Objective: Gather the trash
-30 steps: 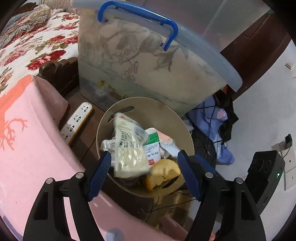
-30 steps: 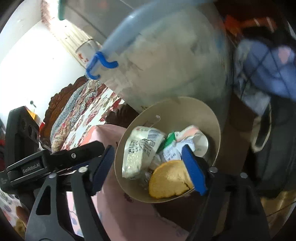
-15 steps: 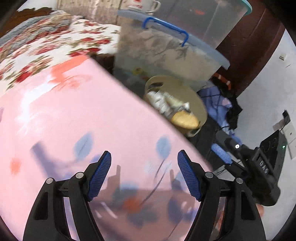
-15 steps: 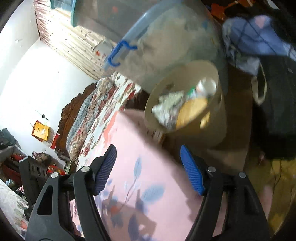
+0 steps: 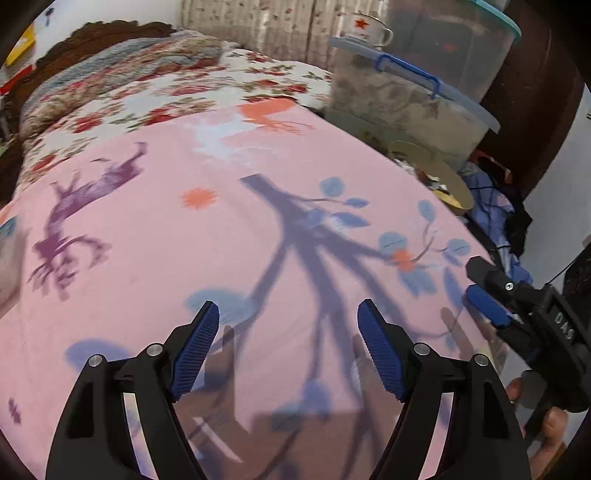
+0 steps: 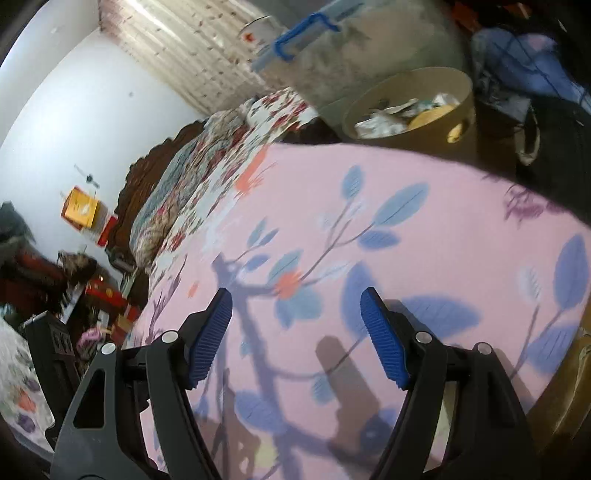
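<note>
A pink bedspread (image 5: 155, 229) printed with blue leaves, purple branches and orange blossoms fills my view from both wrists, with a red-flowered quilt (image 5: 122, 96) lying beyond it. Past the bed's far edge stands a clear storage bin (image 6: 354, 51) with a blue handle, a white mug (image 5: 364, 31) sitting on its lid. Pressed against that bin is the round tan trash basket (image 6: 436, 122), its top heaped with crumpled white wrappers, a scrap of green packaging and a yellow, bread-like disc. My left gripper (image 5: 288, 347) hangs over the bedspread, its blue-padded jaws opening with nothing between them. My right gripper (image 6: 295, 332) stands wide and empty over the same cloth, well apart from the basket.
</note>
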`<state>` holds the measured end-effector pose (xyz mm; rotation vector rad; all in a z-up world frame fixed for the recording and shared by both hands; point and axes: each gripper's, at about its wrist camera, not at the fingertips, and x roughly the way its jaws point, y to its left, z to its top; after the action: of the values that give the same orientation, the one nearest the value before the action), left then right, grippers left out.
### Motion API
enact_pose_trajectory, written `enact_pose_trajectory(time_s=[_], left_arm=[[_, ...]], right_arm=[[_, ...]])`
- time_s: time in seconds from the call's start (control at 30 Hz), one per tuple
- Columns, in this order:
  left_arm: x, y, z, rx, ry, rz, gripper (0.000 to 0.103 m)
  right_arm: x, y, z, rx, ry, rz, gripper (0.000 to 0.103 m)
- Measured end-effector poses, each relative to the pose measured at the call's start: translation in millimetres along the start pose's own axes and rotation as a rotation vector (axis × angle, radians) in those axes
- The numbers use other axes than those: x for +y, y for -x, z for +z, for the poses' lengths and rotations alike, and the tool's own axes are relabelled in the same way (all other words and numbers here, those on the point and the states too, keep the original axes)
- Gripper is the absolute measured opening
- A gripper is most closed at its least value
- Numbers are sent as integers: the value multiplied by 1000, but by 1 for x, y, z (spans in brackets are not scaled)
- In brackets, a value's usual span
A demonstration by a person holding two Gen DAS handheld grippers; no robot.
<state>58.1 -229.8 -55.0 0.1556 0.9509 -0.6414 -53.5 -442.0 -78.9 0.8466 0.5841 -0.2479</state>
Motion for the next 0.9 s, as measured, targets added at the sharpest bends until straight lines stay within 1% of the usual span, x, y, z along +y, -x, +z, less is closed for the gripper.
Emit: enact_pose_trajectory(time_s=[0.07, 0.27, 0.47, 0.53, 0.63, 0.73, 0.8, 0.9], left_arm=[[12, 10, -9, -14, 10, 21, 76], [48, 33, -31, -39, 53, 83, 77], [70, 40, -47, -37, 91, 117, 79], [72, 40, -48, -34, 95, 117, 80], [73, 44, -50, -44, 99, 113, 85], [70, 44, -51, -51, 85, 110, 87], [68, 44, -51, -50, 78, 106, 89], [67, 45, -52, -56, 74, 107, 93]], right_arm=[[11, 0, -9, 14, 30, 1, 74], [40, -4, -36, 67, 104, -7, 74], [55, -10, -54, 108, 140, -27, 74], [56, -10, -57, 108, 139, -33, 75], [57, -10, -59, 111, 135, -34, 77], [59, -9, -62, 110, 130, -32, 80], [58, -9, -62, 113, 125, -22, 84], [59, -6, -64, 122, 118, -2, 88]])
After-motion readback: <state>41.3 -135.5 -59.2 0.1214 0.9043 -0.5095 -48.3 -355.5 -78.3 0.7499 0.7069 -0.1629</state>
